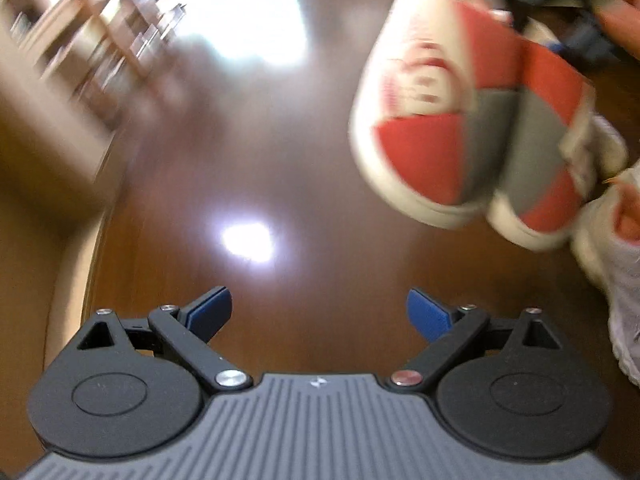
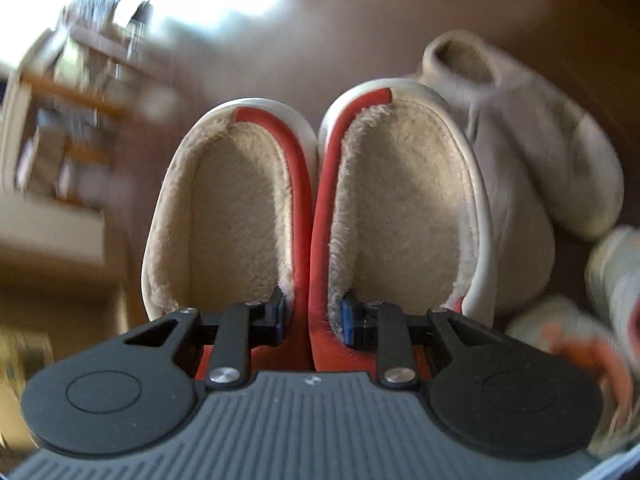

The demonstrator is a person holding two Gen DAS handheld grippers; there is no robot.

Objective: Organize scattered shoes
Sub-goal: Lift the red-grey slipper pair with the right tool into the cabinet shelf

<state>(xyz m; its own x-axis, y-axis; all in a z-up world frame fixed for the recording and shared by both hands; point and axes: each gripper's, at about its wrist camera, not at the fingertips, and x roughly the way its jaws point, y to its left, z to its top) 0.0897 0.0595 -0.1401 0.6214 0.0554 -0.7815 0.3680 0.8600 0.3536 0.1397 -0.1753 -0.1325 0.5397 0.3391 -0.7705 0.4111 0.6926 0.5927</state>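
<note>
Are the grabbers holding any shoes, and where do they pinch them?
The right gripper pinches both red slippers together by their touching inner heel rims. The left gripper holds nothing.

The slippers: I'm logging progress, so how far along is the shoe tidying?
Done: nothing visibly placed yet. In hand: the right gripper pinches the red-and-white slippers together by their inner walls. Left: beige boots and a pale sneaker lie loose; left gripper is empty.

- The left hand-held gripper (image 1: 319,312) has a grey ribbed body, black round side discs, black linkage arms with silver screws and blue finger pads (image 1: 210,312).
- The right hand-held gripper (image 2: 313,316) is built alike, with a small white mark on its grey body.
</note>
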